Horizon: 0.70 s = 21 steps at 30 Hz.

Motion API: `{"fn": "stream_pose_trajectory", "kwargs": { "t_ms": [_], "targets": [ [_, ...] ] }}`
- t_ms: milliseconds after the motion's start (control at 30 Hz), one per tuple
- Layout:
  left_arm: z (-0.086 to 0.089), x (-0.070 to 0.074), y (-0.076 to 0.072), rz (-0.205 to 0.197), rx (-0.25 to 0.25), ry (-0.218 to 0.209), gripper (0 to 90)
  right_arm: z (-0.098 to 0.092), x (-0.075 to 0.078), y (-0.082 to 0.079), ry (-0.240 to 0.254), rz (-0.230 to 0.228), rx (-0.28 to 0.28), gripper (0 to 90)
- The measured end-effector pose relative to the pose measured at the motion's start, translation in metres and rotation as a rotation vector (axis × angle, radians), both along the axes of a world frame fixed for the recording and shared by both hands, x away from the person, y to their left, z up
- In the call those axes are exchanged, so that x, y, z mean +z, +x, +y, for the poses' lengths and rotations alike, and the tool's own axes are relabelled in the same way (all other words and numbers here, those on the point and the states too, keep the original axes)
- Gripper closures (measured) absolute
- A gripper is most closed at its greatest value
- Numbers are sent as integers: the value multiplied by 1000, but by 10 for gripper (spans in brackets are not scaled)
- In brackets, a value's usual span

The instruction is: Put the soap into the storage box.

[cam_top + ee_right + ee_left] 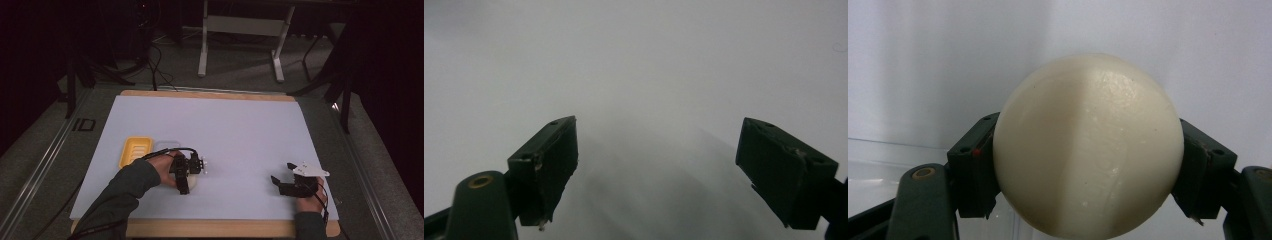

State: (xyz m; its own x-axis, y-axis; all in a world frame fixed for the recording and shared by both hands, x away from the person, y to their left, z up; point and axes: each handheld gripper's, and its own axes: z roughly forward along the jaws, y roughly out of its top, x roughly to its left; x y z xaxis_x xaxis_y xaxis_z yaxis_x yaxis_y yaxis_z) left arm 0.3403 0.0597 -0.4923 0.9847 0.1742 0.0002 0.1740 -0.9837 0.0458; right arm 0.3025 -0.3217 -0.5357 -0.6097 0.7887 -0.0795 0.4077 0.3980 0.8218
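Between the jaws of the left tool sat a smooth cream-white oval soap bar, clenched from both sides; the right tool stood released above the white desk.

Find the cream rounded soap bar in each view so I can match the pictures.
High view: the cream rounded soap bar lies lower left of centre, under the left gripper.
Left gripper view: it sits mid-frame, clamped between the black jaws.
Right gripper view: not in it.
Shared landmark: the white table sheet.
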Motion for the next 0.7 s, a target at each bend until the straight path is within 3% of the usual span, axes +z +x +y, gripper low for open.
{"fn": "stream_pose_trajectory", "kwargs": {
  "t_ms": [700],
  "targets": [
    [14,21,10,-7,41,-4,262,0,0,0,1,0,1,168]
  ]
}}
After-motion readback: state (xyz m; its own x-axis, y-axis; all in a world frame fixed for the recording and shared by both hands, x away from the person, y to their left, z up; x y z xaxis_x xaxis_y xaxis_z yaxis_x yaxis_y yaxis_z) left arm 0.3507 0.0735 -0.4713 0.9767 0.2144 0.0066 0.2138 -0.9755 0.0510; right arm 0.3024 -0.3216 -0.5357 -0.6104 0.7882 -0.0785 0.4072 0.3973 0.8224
